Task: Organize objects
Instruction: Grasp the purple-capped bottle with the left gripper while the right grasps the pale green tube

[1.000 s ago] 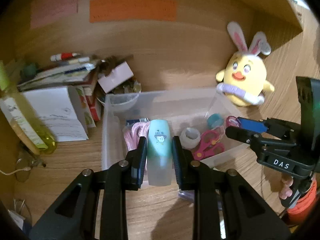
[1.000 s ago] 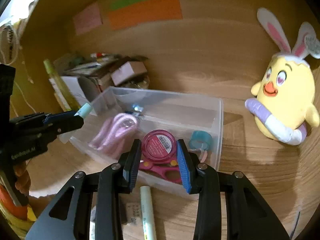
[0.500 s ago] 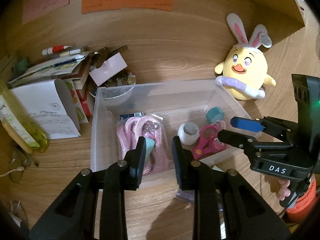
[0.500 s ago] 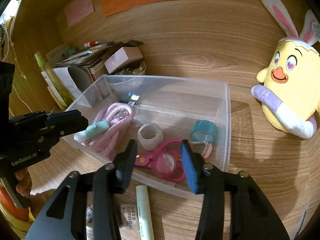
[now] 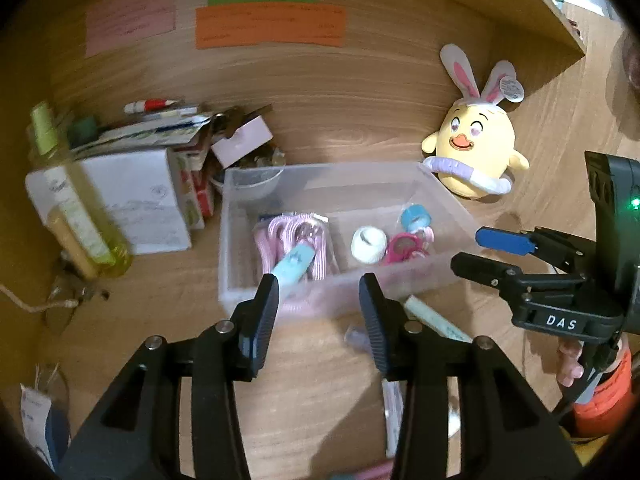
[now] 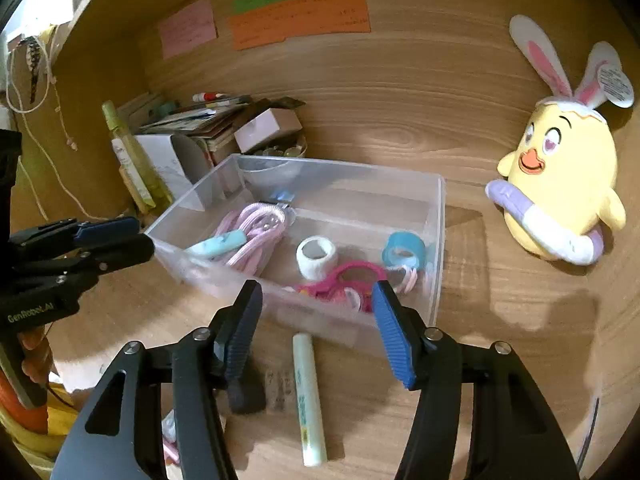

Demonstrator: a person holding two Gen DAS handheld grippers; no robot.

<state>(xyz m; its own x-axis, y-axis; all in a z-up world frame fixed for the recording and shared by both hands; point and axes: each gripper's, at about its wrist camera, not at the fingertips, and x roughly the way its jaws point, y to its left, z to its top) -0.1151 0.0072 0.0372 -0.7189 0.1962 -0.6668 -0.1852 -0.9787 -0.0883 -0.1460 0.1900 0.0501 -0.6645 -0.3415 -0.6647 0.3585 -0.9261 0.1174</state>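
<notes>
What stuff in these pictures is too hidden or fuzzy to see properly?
- Writing on the orange note, both views: too small to read.
- Things in the bowl behind the clear bin, left view: covered by the pink box.
- Small items on the desk under the left gripper, left view: blurred and hidden by its fingers.
- Pink scissors, right view: partly behind the right gripper.

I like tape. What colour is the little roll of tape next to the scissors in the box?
The tape roll is light blue, clearest in the right wrist view.
</notes>
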